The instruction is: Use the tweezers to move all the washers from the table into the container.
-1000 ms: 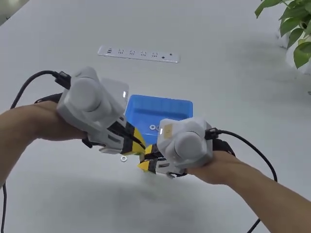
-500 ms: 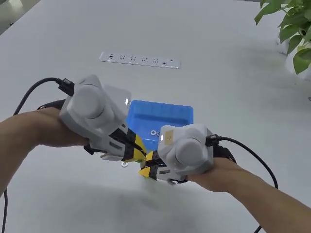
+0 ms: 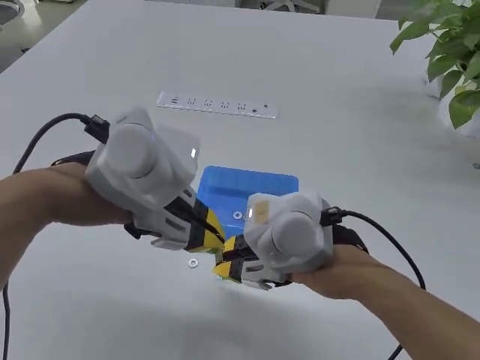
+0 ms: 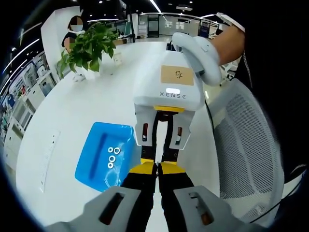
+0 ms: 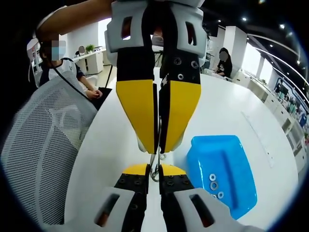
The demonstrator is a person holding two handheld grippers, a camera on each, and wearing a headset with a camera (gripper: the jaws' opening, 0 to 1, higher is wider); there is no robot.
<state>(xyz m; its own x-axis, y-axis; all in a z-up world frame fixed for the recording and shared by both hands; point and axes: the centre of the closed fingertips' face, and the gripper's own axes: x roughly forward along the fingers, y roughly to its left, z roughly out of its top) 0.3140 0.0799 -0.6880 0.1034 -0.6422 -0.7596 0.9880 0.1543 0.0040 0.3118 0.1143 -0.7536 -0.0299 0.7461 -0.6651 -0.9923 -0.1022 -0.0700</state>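
Washers sit in two places, and we read the bench from the left. Our left gripper, white-bodied with yellow-and-black jaws, points to the right with its jaws pressed together on the thin bare-metal tweezers. The tweezers' long axis runs straight along those jaws toward our other hand. Just below and a little left of the jaw tips, on the side nearer us, one small silvery ring, the loose washer, lies flat on the white table, touching neither gripper. Next comes our right gripper, facing the left one tip to tip. Its jaws are drawn close around the tweezers' end with only a slit between them, and we cannot tell whether they pinch it. Just beyond both grippers, on the far side from us, rests the shallow blue plastic container, with a few rings already inside. We judge the left gripper the nearer one to the loose washer. The ring lies off the tweezers' present line, so the coming move turns on swinging that axis down and toward us, away from the container.
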